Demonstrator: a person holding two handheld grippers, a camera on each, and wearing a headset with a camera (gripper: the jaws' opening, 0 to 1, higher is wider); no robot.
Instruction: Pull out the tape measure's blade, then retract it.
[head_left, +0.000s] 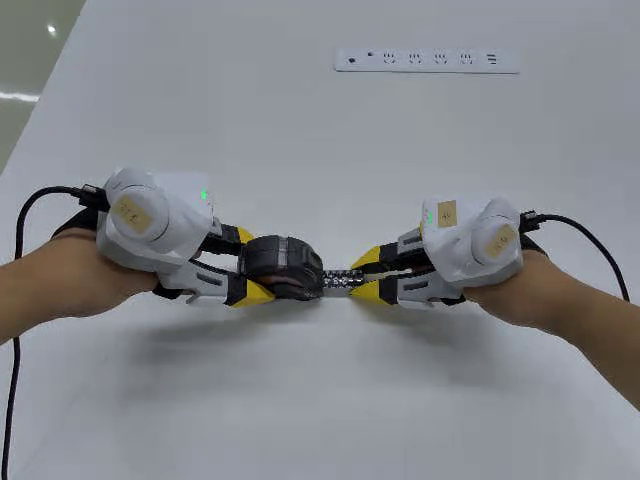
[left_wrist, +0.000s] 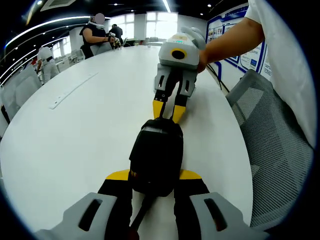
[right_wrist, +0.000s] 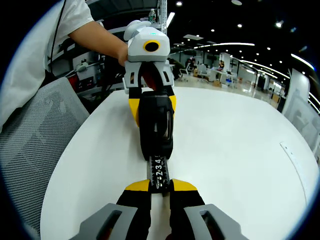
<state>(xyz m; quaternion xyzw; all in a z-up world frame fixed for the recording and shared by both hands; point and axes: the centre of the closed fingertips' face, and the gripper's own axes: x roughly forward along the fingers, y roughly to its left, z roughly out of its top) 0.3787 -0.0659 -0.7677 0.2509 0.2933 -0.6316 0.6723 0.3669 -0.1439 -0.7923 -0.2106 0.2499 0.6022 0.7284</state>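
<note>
A black tape measure (head_left: 283, 268) rests on the white table (head_left: 300, 130), gripped by my left gripper (head_left: 252, 268), which is shut on its case (left_wrist: 156, 156). A short length of blade (head_left: 341, 281) with black numerals sticks out of the case toward the right. My right gripper (head_left: 363, 275) is shut on the blade's end (right_wrist: 158, 175). In the right gripper view the case (right_wrist: 156, 125) lies straight ahead with the left gripper (right_wrist: 148, 102) behind it. In the left gripper view the right gripper (left_wrist: 168, 111) faces the case from the far side.
A white power strip (head_left: 427, 60) lies at the far side of the table. Cables trail from both grippers. A grey mesh chair (left_wrist: 280, 150) stands by the table edge, and people sit at the table's far end (left_wrist: 100, 35).
</note>
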